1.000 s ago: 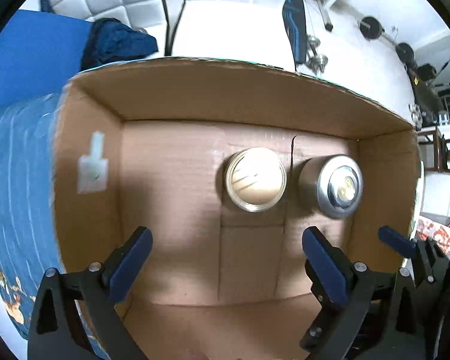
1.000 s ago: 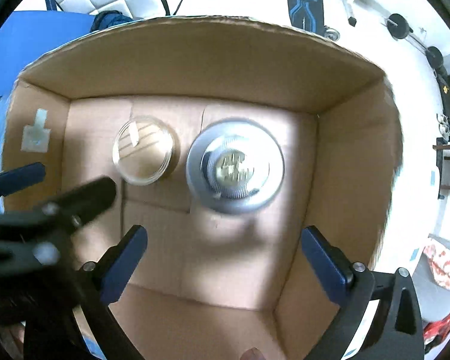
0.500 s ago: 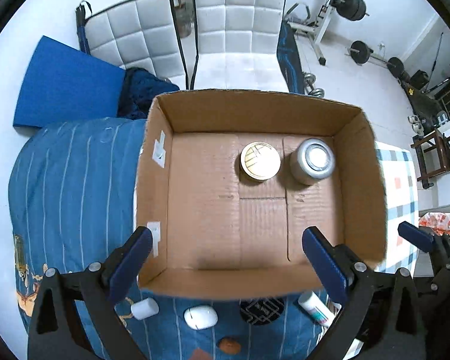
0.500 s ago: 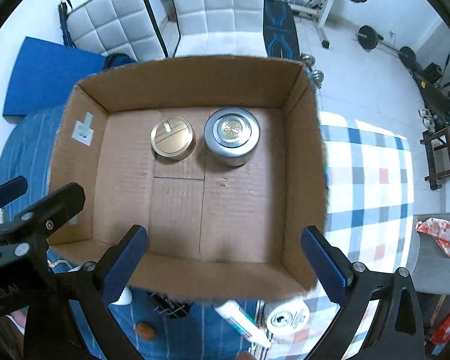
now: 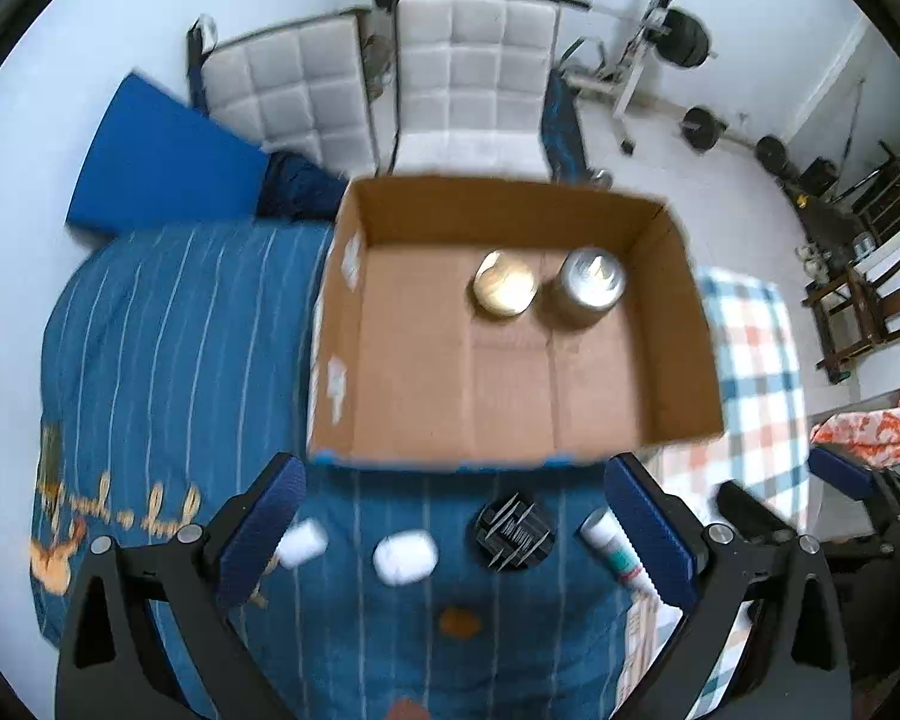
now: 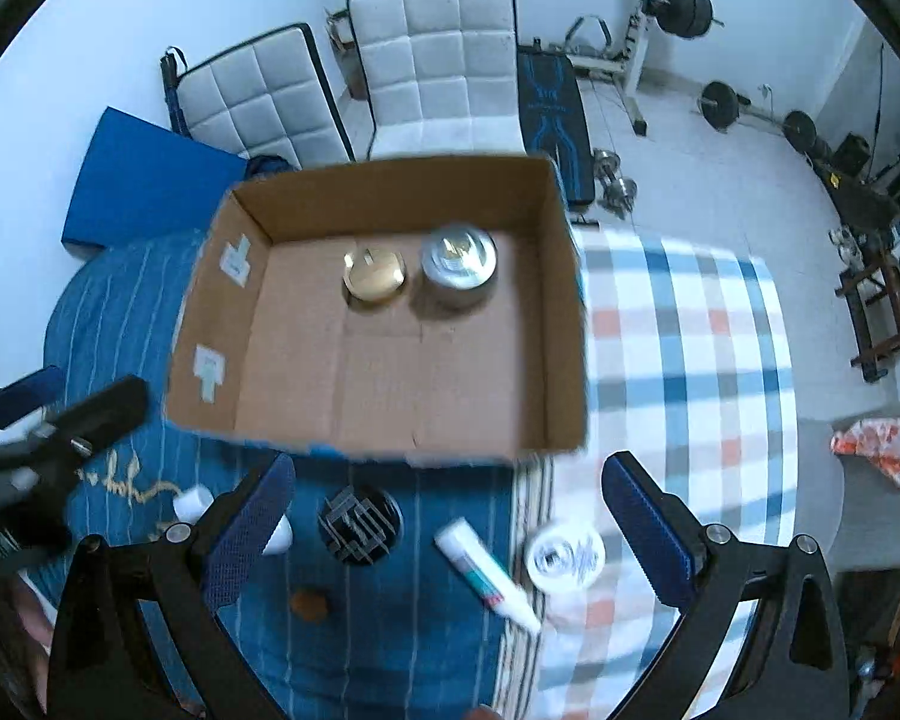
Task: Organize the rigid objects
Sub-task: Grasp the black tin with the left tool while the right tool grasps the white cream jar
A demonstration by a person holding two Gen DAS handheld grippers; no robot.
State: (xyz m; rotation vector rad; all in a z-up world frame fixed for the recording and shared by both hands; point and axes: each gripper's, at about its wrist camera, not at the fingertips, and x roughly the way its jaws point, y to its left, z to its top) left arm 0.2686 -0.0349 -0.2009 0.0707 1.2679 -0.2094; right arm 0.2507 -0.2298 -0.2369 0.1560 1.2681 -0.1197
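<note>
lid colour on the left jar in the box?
Gold lid, clearest in the right wrist view.

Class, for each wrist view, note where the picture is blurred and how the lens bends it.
Left wrist view: motion blur smears the cardboard box near rim and white earbud case; fisheye curves the room. Right wrist view: the box rim and round white tin are smeared; black vignette corners.

Left gripper with jaws spread wide, empty, above a blue striped bedspread. An open cardboard box holds a gold-lidded jar just beside a silver tin. In front of the box lie a white bottle, a white case, a black round lid and a tube.
</note>
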